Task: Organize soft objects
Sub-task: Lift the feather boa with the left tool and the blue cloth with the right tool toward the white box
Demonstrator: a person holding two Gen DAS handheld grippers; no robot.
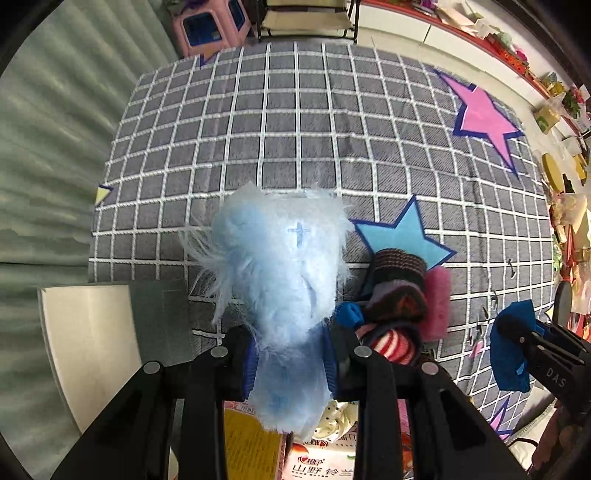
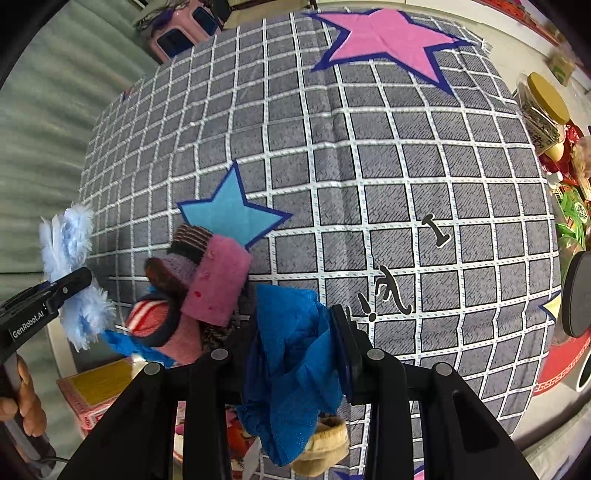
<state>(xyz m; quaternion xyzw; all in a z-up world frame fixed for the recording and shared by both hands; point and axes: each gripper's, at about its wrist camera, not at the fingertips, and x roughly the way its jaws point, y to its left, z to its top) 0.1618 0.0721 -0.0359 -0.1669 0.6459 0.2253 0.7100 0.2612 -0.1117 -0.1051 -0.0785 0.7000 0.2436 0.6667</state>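
A fluffy light-blue plush piece (image 1: 280,266) hangs above the grey checked cloth (image 1: 295,129), pinched by my left gripper (image 1: 290,354), which is shut on it. The same fluffy piece (image 2: 70,258) and the left gripper (image 2: 70,286) show at the left edge of the right wrist view. My right gripper (image 2: 295,339) is shut on a crumpled blue cloth (image 2: 291,362), seen from the left wrist as the blue cloth (image 1: 511,347) at far right. A pile of soft things lies by the blue star: a pink sponge (image 2: 218,280), a dark striped knit (image 2: 188,243) and a red-striped sock (image 2: 155,317).
A pink star (image 2: 384,40) and a blue star (image 2: 229,214) are printed on the cloth. Boxes (image 1: 314,454) sit at the near edge, a white board (image 1: 88,339) at left. Jars and packets (image 2: 546,110) crowd the right side. A pink stool (image 1: 207,26) stands beyond the far edge.
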